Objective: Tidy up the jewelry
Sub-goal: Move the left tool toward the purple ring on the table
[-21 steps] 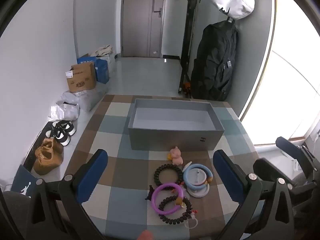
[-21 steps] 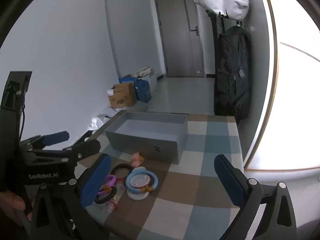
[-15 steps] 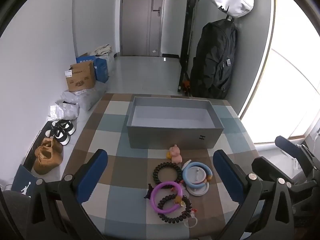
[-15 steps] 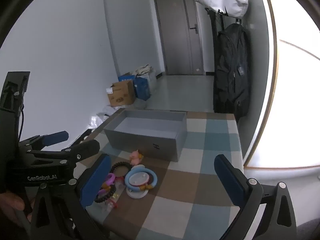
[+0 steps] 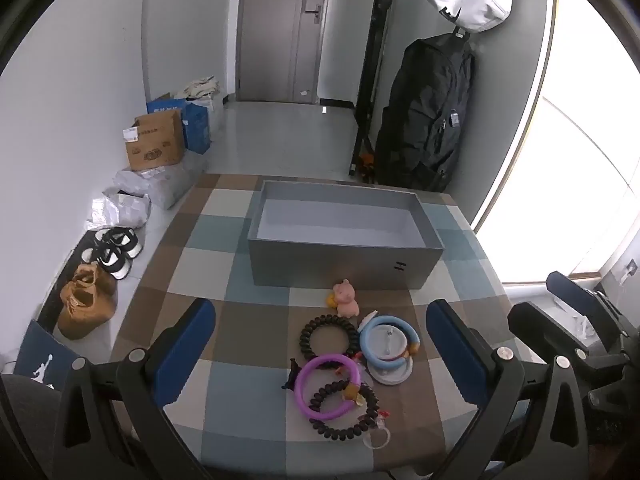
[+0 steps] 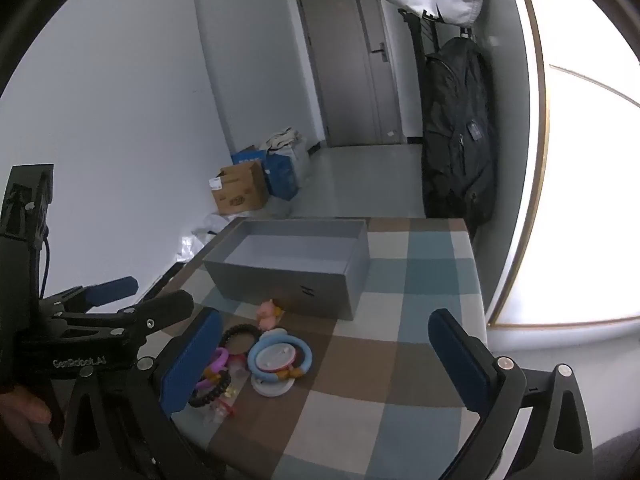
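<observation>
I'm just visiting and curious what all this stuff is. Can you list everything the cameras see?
box: 1, grey, open, empty, mid-table
pig figure: 1, pink, before the box
bead bracelets: 2, black, near table edge
purple ring: 1, overlapping the nearer bracelet
blue ring: 1, on a white disc
tablecloth: 1, checked blue-brown
backpack: 1, black, hanging
cardboard box: 1, floor
shoes: several, floor
left gripper: open
right gripper: open

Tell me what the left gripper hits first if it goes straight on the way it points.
Probably the black beaded bracelet: the open left gripper points into the jewelry cluster, with the gray box beyond. Depth is uncertain.
</observation>
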Action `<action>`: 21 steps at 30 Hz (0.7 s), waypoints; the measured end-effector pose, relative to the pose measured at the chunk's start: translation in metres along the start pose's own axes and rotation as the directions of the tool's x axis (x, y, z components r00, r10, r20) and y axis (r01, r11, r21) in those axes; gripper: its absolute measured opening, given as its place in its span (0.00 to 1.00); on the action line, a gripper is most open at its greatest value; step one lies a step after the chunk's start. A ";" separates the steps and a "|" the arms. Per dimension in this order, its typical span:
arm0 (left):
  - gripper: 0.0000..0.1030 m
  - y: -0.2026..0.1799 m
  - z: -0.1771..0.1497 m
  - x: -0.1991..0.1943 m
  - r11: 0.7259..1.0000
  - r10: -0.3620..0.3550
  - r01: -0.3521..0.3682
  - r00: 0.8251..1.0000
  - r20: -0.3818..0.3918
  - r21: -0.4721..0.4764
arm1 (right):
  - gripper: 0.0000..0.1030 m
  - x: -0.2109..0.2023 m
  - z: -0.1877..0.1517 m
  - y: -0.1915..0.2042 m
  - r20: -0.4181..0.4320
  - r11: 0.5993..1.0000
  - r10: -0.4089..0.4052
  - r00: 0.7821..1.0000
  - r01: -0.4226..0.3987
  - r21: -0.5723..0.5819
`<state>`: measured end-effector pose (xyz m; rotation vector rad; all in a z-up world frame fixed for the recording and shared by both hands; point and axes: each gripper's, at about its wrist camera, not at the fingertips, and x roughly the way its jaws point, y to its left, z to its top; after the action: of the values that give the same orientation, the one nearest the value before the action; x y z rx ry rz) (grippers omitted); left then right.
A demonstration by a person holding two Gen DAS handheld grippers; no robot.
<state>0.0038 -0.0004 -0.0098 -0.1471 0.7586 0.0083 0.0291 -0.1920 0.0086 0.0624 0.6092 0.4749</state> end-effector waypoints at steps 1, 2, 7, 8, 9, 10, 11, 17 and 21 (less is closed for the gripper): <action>0.99 0.000 0.000 0.000 1.000 0.001 -0.001 1.000 0.000 0.000 | 1.00 0.000 0.000 0.000 0.000 1.000 -0.001 1.000 0.001 0.000; 0.99 0.000 0.000 0.001 1.000 0.001 -0.001 1.000 0.000 0.002 | 1.00 0.000 0.000 0.000 0.000 1.000 0.001 1.000 -0.001 0.002; 0.99 -0.001 0.000 -0.001 1.000 -0.005 0.005 1.000 -0.004 0.006 | 1.00 -0.001 -0.001 0.002 -0.003 1.000 0.000 1.000 0.000 0.003; 0.99 -0.001 -0.001 0.000 1.000 -0.006 0.006 1.000 -0.007 0.007 | 1.00 -0.001 0.000 0.001 -0.003 1.000 0.001 1.000 -0.001 0.004; 0.99 -0.001 -0.001 0.000 1.000 -0.006 0.006 1.000 -0.010 0.008 | 1.00 -0.001 0.000 0.000 -0.003 1.000 0.004 1.000 -0.004 0.006; 0.99 -0.001 -0.001 0.001 1.000 -0.007 0.007 1.000 -0.012 0.007 | 1.00 -0.001 0.000 0.000 -0.002 1.000 0.004 1.000 -0.004 0.006; 0.99 -0.001 -0.002 0.000 1.000 -0.011 0.011 1.000 -0.014 0.005 | 1.00 -0.001 0.000 0.000 -0.002 1.000 0.003 1.000 -0.003 0.006; 0.99 0.000 -0.002 0.000 1.000 -0.025 0.024 1.000 -0.019 -0.002 | 1.00 0.000 0.000 0.000 -0.006 1.000 0.005 1.000 -0.005 0.008; 0.99 -0.001 -0.002 0.001 0.999 -0.034 0.033 0.999 -0.024 -0.004 | 1.00 0.000 0.000 -0.001 -0.007 1.000 0.005 1.000 -0.005 0.009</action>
<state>0.0036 -0.0012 -0.0116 -0.1638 0.7798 -0.0239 0.0291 -0.1925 0.0083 0.0713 0.6178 0.4770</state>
